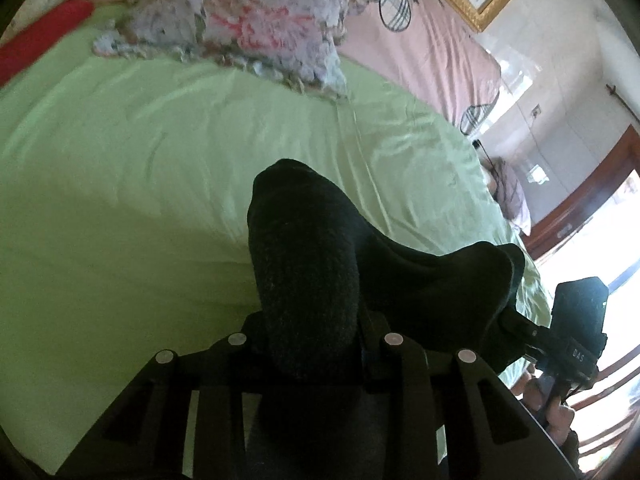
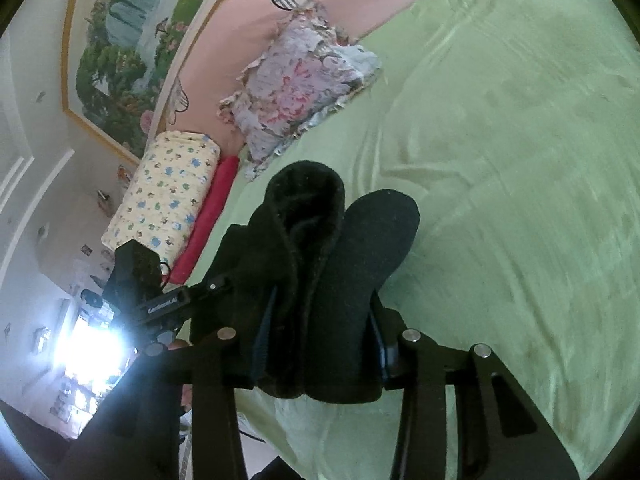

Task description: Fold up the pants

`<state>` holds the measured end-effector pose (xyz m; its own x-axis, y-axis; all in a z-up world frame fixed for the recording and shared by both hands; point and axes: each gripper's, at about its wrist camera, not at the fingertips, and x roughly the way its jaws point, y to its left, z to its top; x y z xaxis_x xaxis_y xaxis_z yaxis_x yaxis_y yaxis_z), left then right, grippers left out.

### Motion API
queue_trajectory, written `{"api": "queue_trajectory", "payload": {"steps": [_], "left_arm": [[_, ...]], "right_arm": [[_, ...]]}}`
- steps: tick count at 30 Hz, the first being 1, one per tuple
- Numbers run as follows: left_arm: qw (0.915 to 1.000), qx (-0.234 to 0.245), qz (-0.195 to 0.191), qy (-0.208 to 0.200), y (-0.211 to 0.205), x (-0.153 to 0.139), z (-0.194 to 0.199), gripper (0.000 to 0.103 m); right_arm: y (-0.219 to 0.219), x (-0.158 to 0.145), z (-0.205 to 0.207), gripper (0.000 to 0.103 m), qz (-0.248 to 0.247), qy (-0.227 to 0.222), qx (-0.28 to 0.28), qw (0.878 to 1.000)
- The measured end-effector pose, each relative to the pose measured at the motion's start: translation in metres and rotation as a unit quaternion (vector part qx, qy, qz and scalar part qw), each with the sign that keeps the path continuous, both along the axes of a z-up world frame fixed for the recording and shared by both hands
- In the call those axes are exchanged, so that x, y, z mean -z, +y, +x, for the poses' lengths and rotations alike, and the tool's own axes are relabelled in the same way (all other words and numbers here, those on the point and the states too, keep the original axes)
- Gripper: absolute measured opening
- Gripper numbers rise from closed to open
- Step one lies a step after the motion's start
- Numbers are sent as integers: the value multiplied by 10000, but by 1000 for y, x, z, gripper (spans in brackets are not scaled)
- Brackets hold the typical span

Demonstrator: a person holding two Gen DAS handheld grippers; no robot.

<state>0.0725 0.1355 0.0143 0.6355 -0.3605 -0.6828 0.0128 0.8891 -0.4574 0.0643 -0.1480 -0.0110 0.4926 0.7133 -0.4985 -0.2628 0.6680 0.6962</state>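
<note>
The left claw [image 1: 316, 344] at bottom centre is clamped on a thick bunch of black pants [image 1: 308, 264], which stretches to the right claw [image 1: 516, 320] at lower right. Behind lies a green bed sheet [image 1: 140, 168]; a floral pillow [image 1: 240, 20] sits at the top, pink bedding [image 1: 432, 52] at upper right.

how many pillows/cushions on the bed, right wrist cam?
2. A floral ruffled cushion lies on the green sheet by the pink headboard cover. A cartoon-print pillow sits at the bed's corner, beside a red roll. Others may be hidden.
</note>
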Motion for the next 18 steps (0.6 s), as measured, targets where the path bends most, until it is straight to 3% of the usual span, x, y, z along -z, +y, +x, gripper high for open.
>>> {"api": "queue_trajectory", "payload": {"steps": [9,18], "left_arm": [[9965,-571,522,-315,24,-36,-7,30],[9896,-1138,813,-324,44,-50,10,30]], "right_arm": [[35,-18,31,42,-1,-317,-313,9990],[71,-29,77,42,-77,-446,-429,9981]]}}
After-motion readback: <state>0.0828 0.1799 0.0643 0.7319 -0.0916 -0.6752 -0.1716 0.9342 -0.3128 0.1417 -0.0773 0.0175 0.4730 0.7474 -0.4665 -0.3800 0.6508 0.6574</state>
